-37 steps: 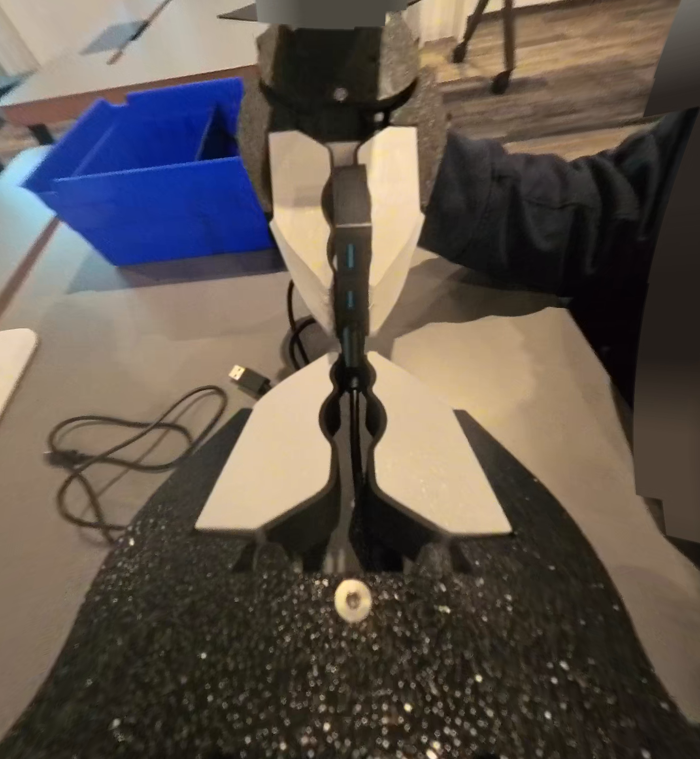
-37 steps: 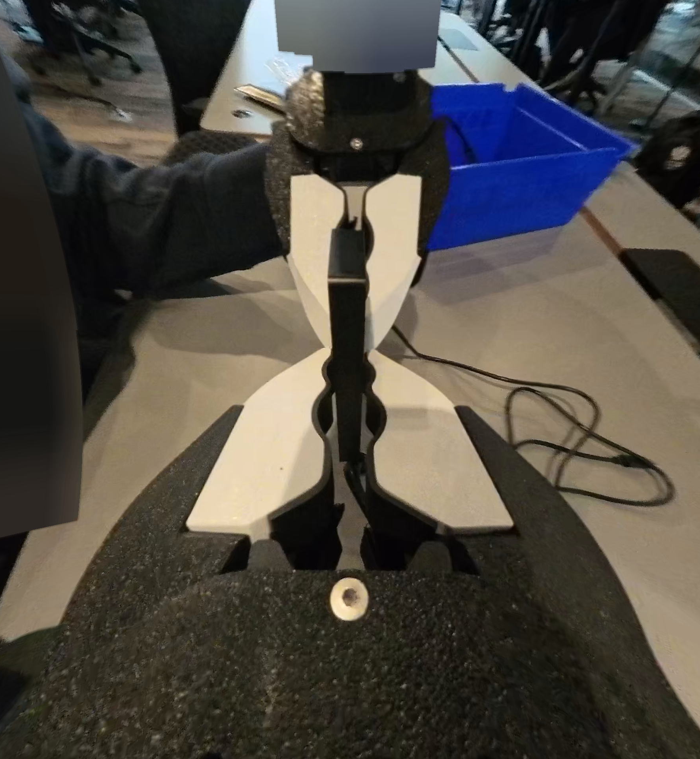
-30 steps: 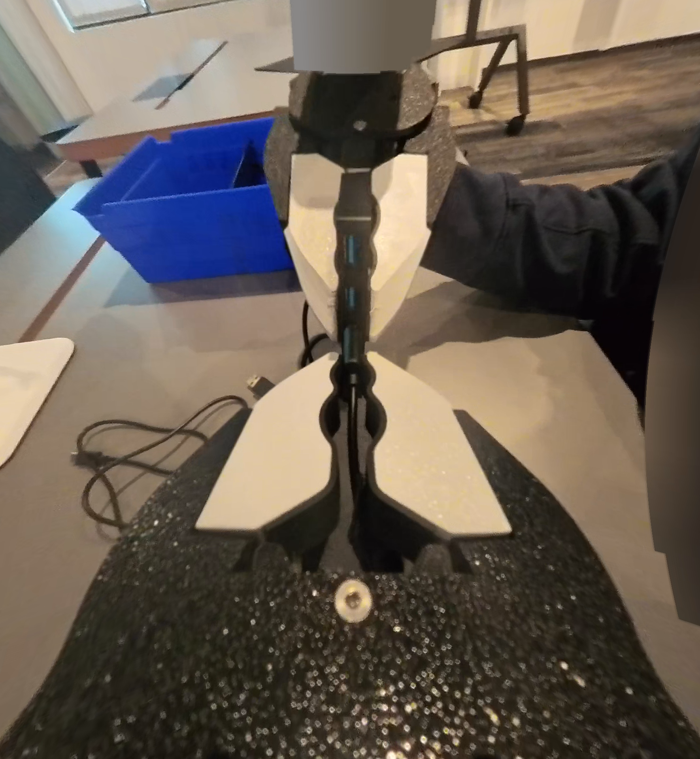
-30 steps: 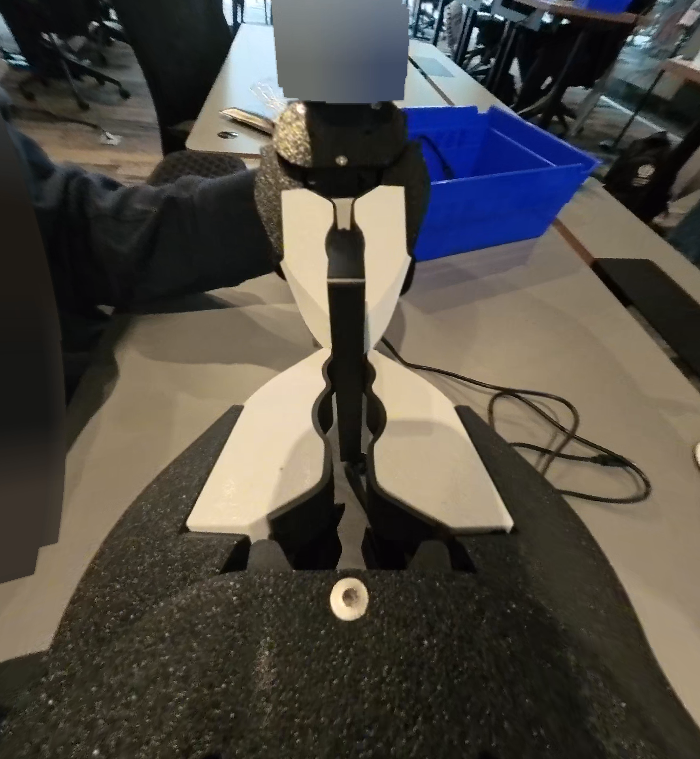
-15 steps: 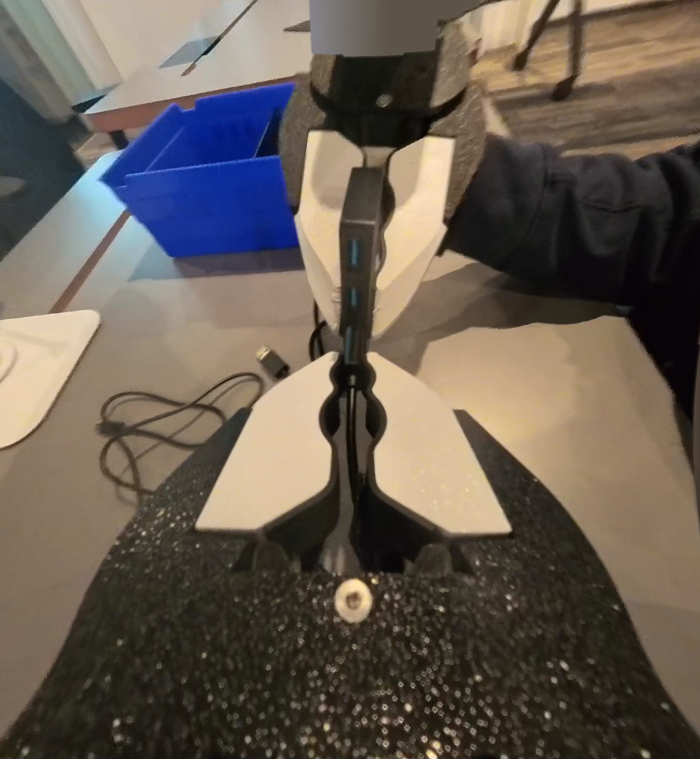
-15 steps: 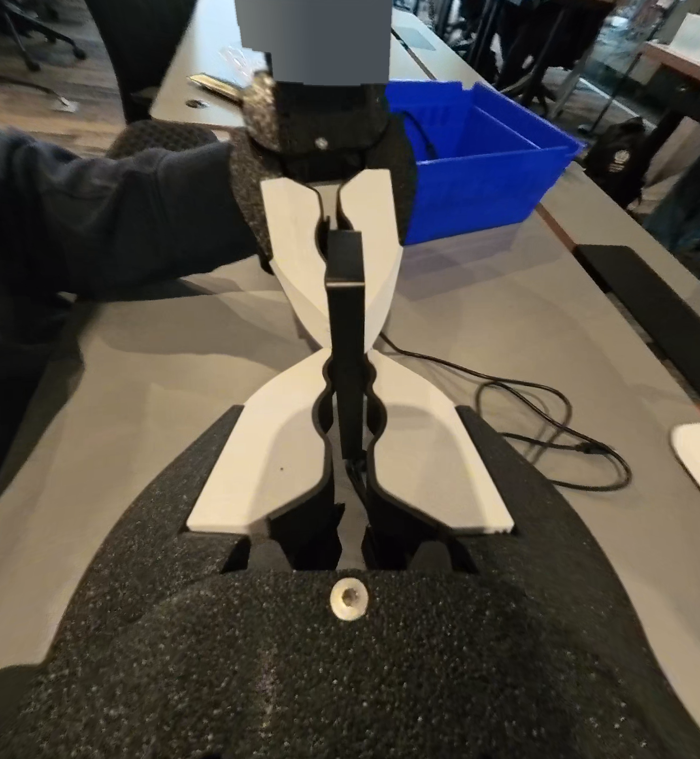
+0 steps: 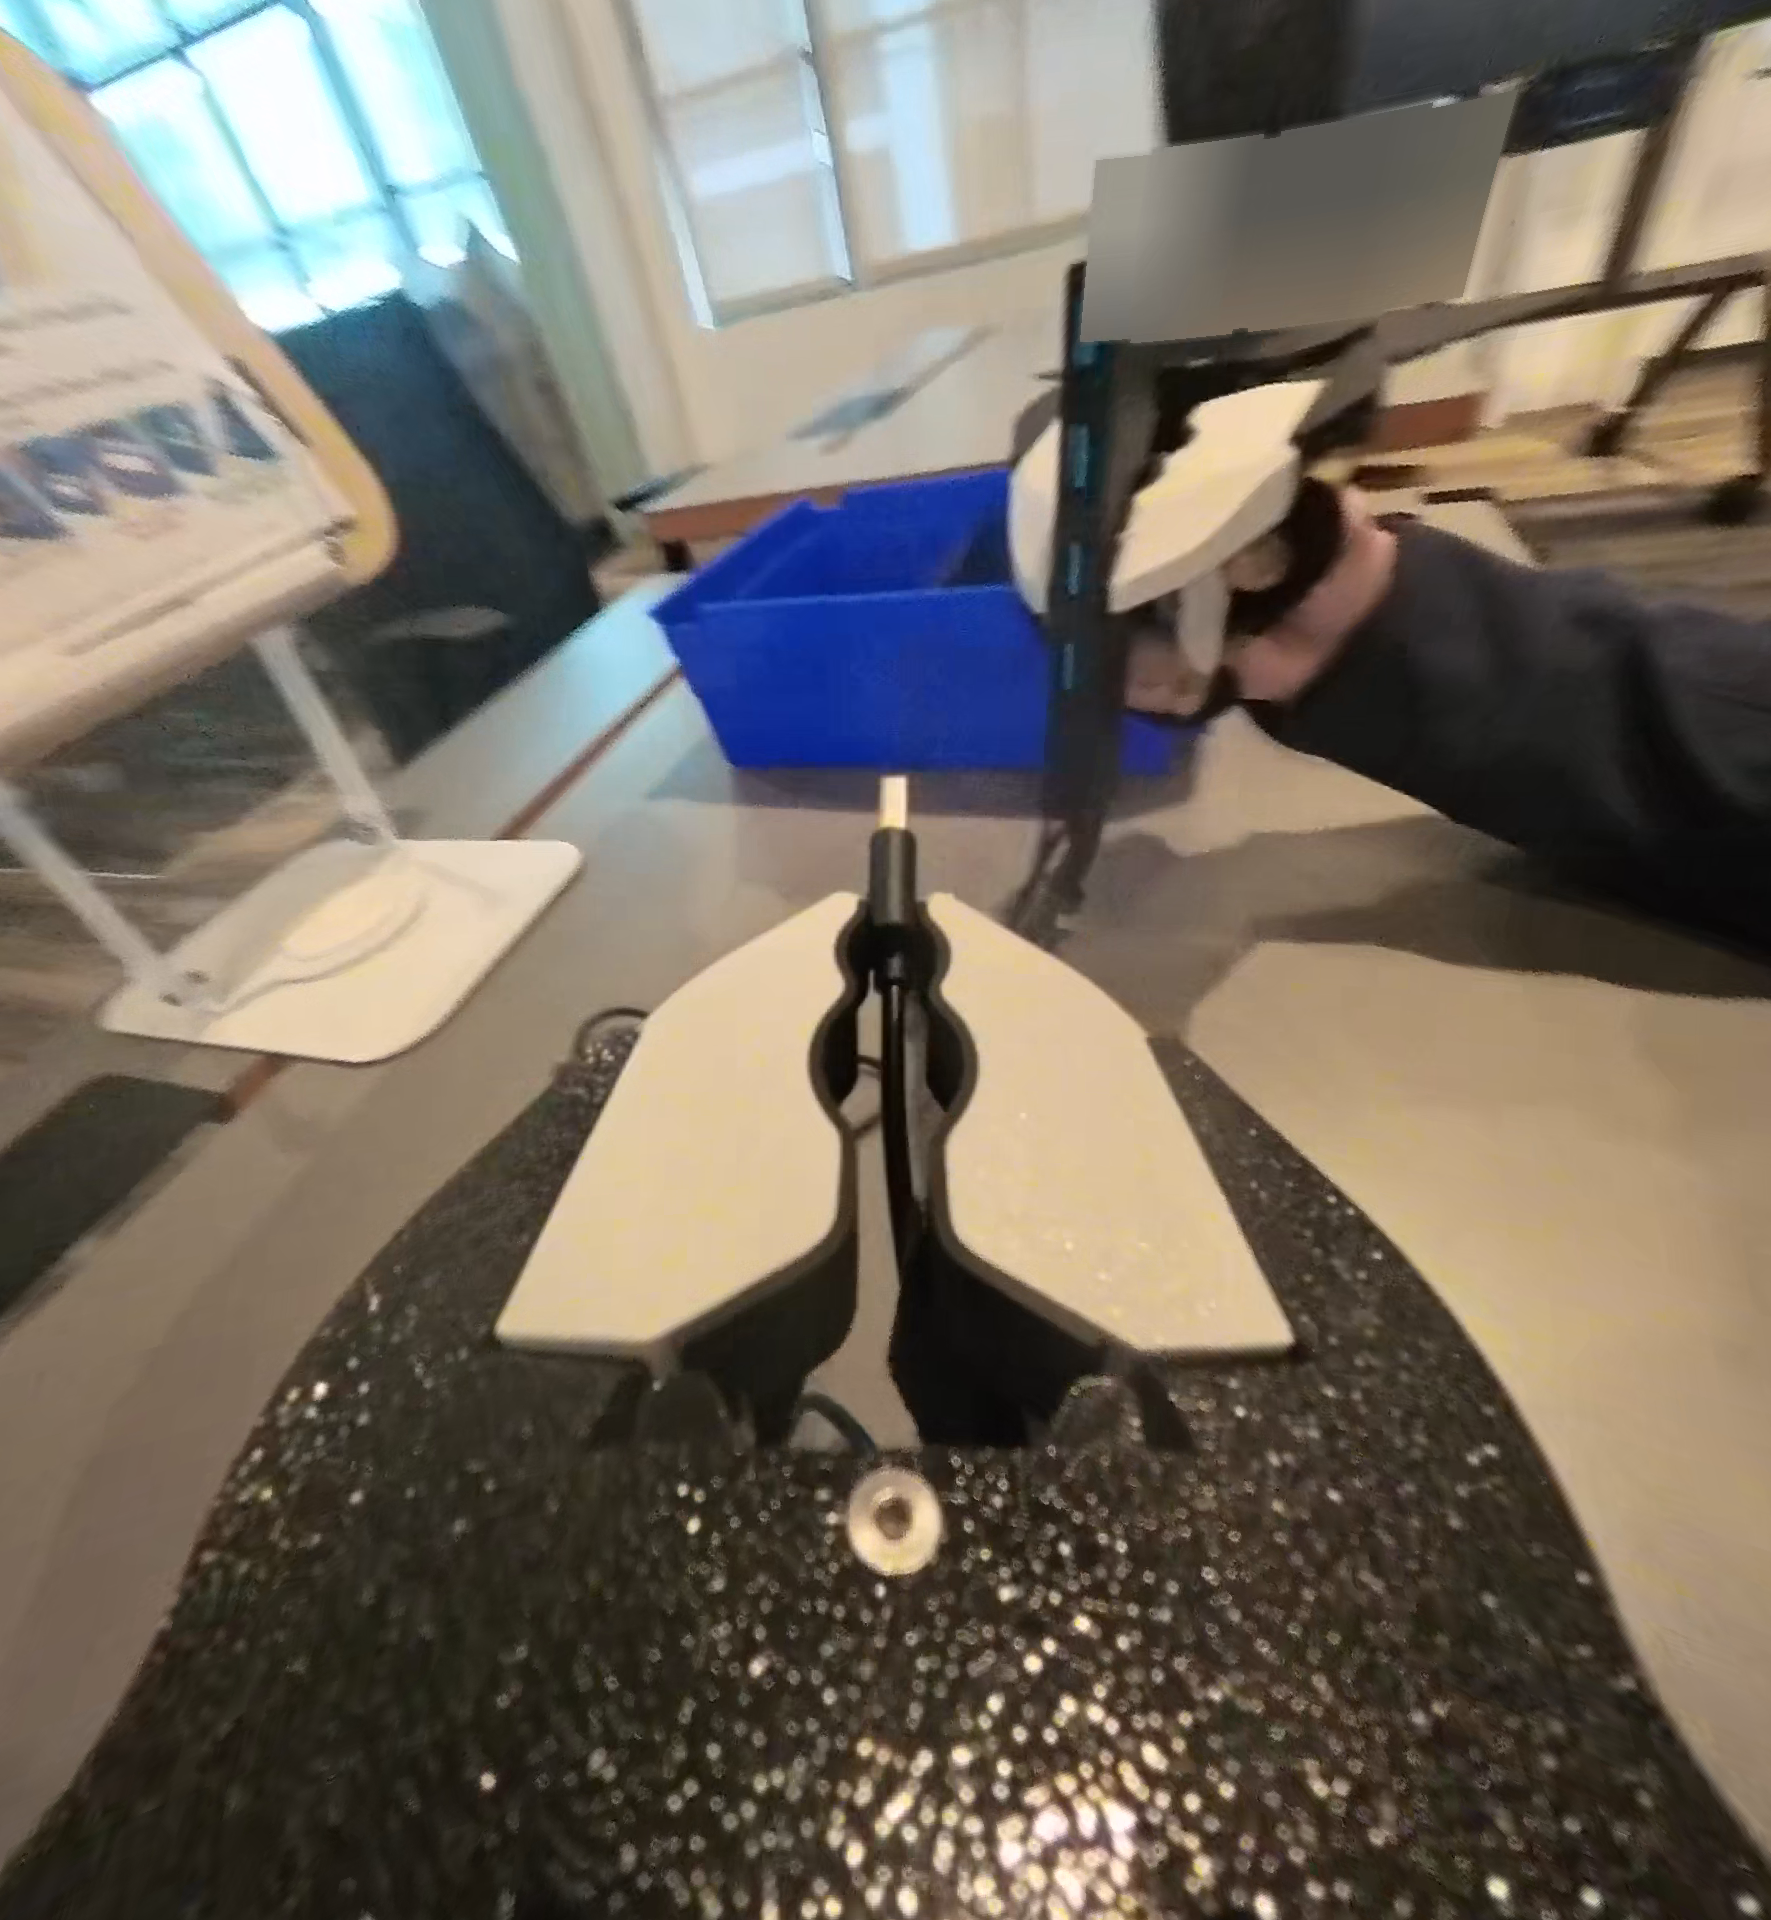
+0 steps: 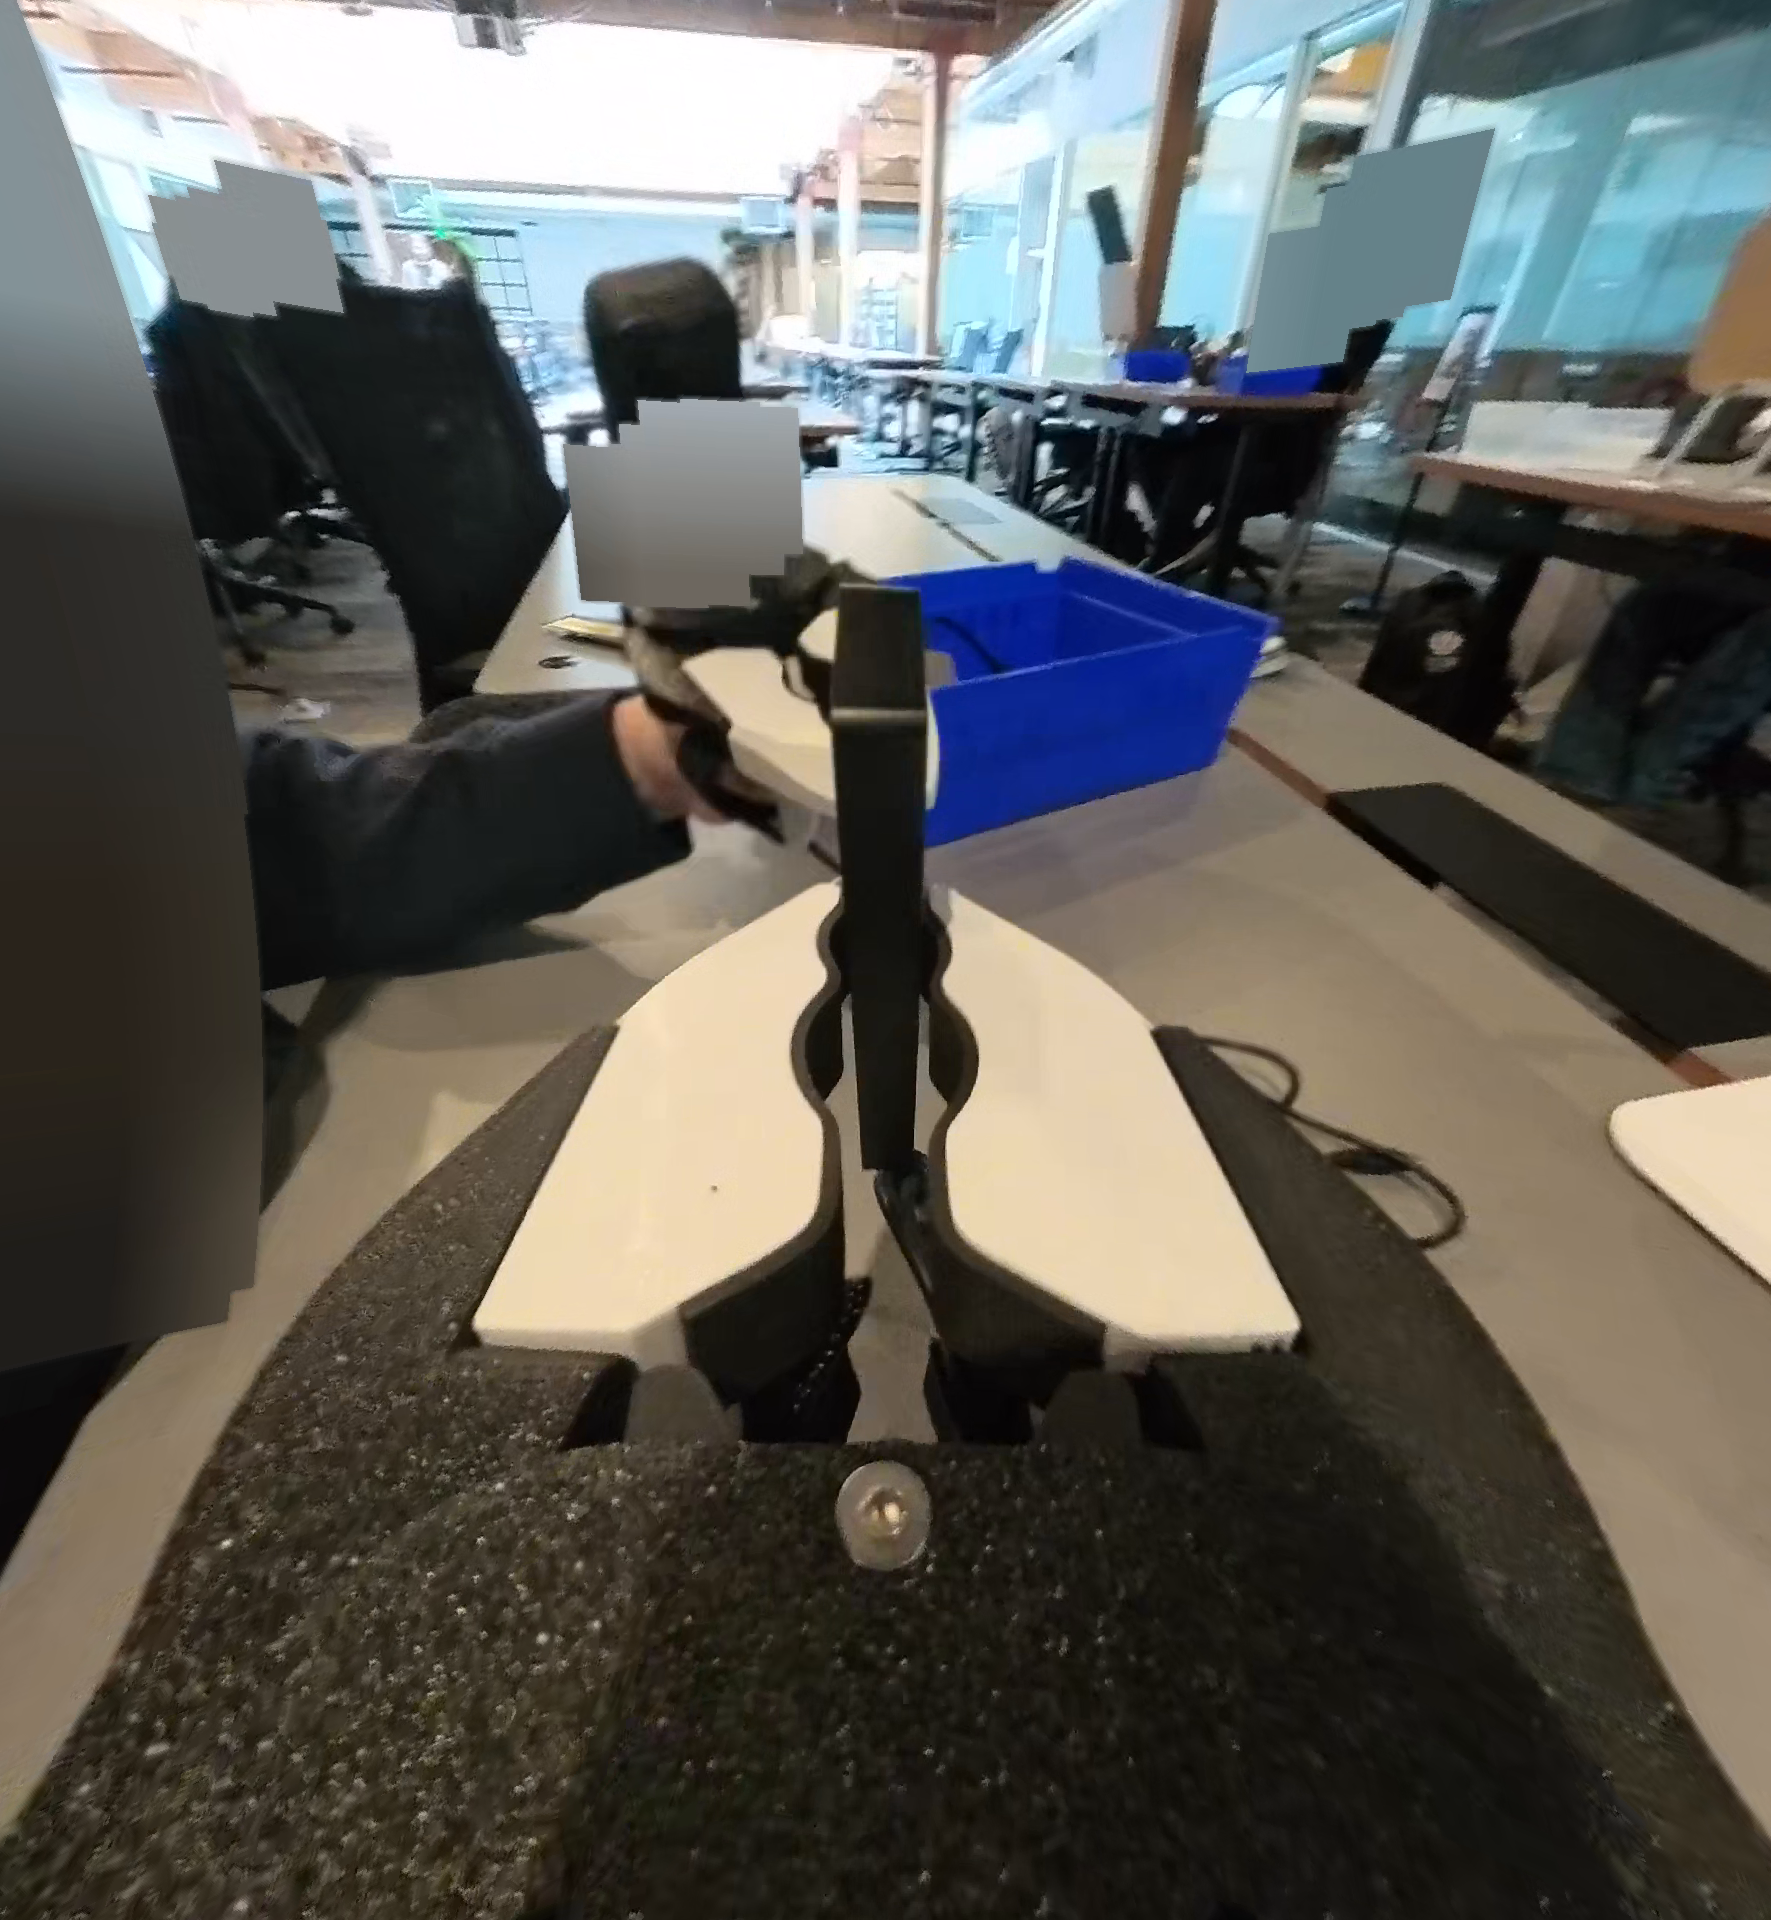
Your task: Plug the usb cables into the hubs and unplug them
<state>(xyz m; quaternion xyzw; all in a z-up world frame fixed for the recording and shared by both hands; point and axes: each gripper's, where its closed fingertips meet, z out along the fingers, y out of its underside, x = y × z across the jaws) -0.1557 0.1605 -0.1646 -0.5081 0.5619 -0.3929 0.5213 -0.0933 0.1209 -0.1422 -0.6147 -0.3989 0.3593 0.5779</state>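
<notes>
USB plug (image 7: 893, 831) sits pinched in the left gripper (image 7: 891, 914) jaws, free of the hub (image 8: 881, 831) clamped by the right gripper (image 8: 886, 935) above the table (image 7: 1483, 1091), so its trailing cable may snag.

Grey table (image 7: 1483, 1143): blue bin (image 7: 860, 665), white stand base (image 7: 341, 945) (cable (image 8: 1380, 1164) too)

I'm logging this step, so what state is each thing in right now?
USB plug: unplugged, pinched in the left gripper, metal tip bare.
USB hub: held upright in the right gripper, ports empty as far as visible.
Blue bin: open-topped, resting on the table.
Loose cable: lying slack on the table.
</notes>
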